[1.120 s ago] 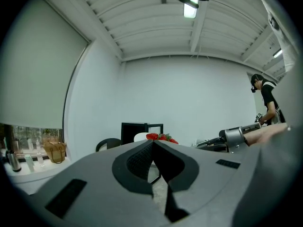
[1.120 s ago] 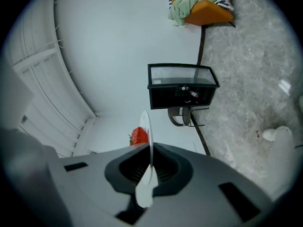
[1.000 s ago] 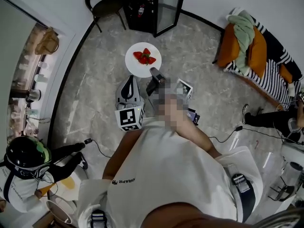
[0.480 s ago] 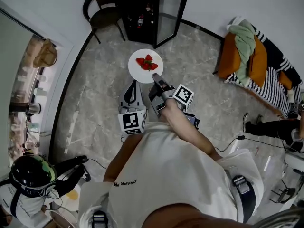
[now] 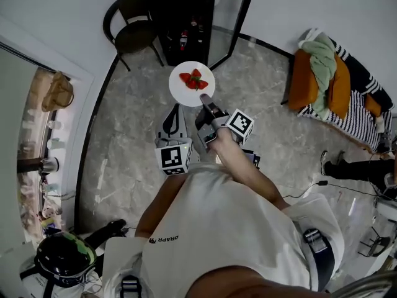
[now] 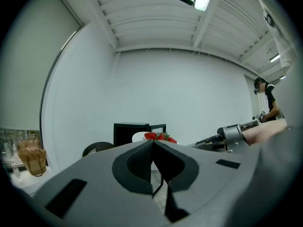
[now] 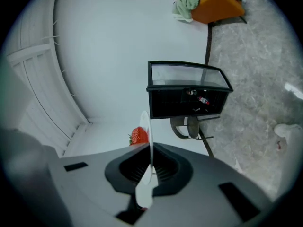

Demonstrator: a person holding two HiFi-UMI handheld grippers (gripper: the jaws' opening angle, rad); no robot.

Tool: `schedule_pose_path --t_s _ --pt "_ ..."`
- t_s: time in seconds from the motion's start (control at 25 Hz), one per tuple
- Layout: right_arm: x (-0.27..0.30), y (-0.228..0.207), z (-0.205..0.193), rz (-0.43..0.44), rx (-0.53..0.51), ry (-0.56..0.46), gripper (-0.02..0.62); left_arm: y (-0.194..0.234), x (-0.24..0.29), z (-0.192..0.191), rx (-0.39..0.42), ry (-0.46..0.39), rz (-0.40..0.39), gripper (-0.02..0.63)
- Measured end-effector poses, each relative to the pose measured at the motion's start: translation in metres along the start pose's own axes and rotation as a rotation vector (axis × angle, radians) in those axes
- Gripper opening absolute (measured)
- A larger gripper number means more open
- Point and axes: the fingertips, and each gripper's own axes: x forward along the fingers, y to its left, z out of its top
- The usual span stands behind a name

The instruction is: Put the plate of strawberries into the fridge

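The right gripper (image 5: 204,100) is clenched on the near rim of a white plate (image 5: 182,92), holding it out in front of the person above the grey marble floor (image 5: 124,148). In the right gripper view the plate runs edge-on between the two dark pads, and one berry shows against its left face. Three or four red strawberries (image 5: 193,79) lie in a cluster near the middle of the plate, and the plate looks level in the head view.

The left gripper (image 5: 175,109) sits at about 7 o'clock from the plate, just beside it but not touching. Its own view shows the jaws pressed together with nothing between them. The strawberries peek just over their tips.

At 12 o'clock from the plate stands the fridge (image 5: 180,14), a low black cabinet. Its glass door (image 5: 231,12) is swung open toward 1 o'clock. A few bottles (image 5: 183,40) show on a shelf inside, too small to read. The plate is outside the fridge, near its open front.

A dark round-backed chair (image 5: 131,31) stands at 10 o'clock from the plate, just beside the fridge. An orange armchair (image 5: 322,73) with a green cloth (image 5: 319,47) draped over it sits at 3 o'clock, well apart. A person in a dark helmet (image 5: 61,257) is at 7 o'clock, at the lower left of the head view.
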Motion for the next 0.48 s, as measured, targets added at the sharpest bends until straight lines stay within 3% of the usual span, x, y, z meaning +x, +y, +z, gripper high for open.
schedule_pose_path --t_s 0.28,0.48 --pt "0.070 0.007 -0.008 0.022 -0.009 -0.030 0.020 0.060 0.041 0.002 -0.018 0.008 -0.029 0.002" --pt "0.102 0.009 -0.009 -0.017 -0.002 -0.059 0.020 0.088 0.063 0.006 -0.028 0.009 -0.050 0.002"
